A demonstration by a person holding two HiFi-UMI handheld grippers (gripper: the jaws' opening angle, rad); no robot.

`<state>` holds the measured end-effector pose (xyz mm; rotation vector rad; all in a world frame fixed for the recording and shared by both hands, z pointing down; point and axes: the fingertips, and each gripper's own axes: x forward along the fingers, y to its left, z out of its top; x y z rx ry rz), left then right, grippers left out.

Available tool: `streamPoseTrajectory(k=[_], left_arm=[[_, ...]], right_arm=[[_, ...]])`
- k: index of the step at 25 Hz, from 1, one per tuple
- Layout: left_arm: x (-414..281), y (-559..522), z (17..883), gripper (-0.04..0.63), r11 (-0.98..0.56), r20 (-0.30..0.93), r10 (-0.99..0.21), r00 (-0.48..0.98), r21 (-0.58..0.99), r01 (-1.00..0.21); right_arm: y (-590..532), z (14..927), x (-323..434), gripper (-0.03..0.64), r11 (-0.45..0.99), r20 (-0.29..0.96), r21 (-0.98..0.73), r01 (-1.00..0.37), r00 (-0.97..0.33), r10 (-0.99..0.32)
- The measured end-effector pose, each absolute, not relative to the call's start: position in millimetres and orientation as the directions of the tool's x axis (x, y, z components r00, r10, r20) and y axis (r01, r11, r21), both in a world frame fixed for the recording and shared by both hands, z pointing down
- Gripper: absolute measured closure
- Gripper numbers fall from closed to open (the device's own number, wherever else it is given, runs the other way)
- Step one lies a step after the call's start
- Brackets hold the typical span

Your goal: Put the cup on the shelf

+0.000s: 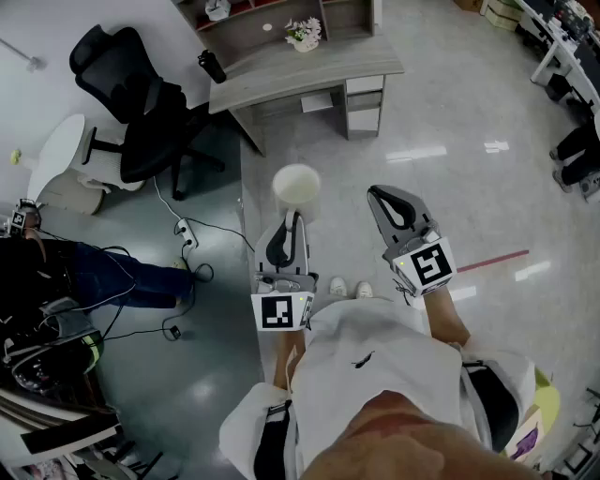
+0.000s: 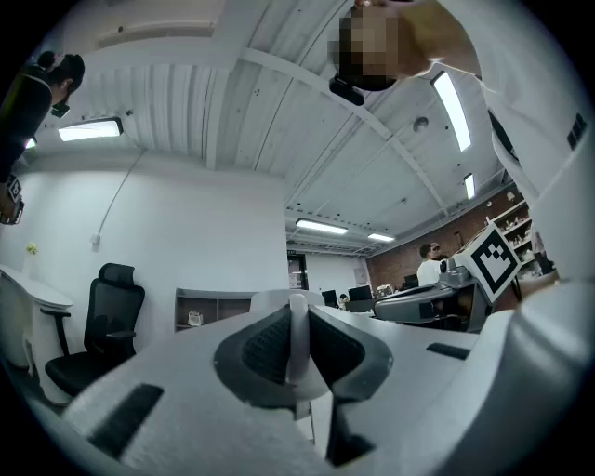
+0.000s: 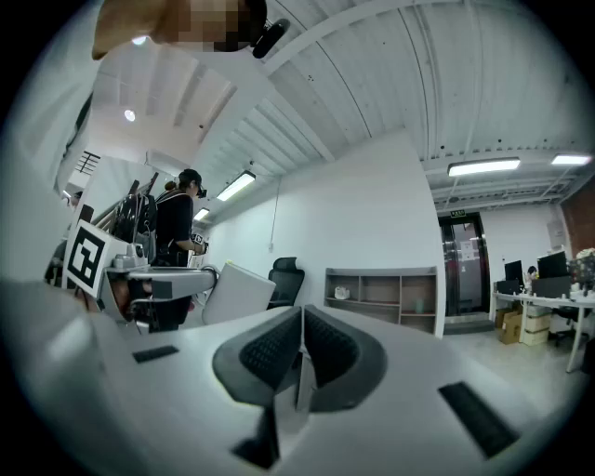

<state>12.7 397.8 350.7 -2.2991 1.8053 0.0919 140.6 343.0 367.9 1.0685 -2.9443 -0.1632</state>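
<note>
A white cup hangs above the floor in front of me, and my left gripper is shut on its wall. In the left gripper view that wall shows as a thin white strip pinched between the dark pads. To its right my right gripper is shut with nothing in it, and its pads meet in the right gripper view. That view also shows the cup at the left. The open wooden shelf stands on the desk ahead and appears against the far wall.
A grey desk with drawers carries a flower pot and a black bottle. A black office chair stands at its left. A power strip with cables lies on the floor. A seated person is at far left.
</note>
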Motion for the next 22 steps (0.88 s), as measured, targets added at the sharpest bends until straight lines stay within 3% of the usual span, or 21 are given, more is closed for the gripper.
streamPoseTrajectory(k=[22], left_arm=[[15.7,340.5,353.5,0.543,-0.206,-0.185,-0.957,0.225,-0.118,-0.971]], right_arm=[[285.4,375.2,139.2,0.581,0.775,-0.041,0.091,-0.625,-0.78,-0.624]])
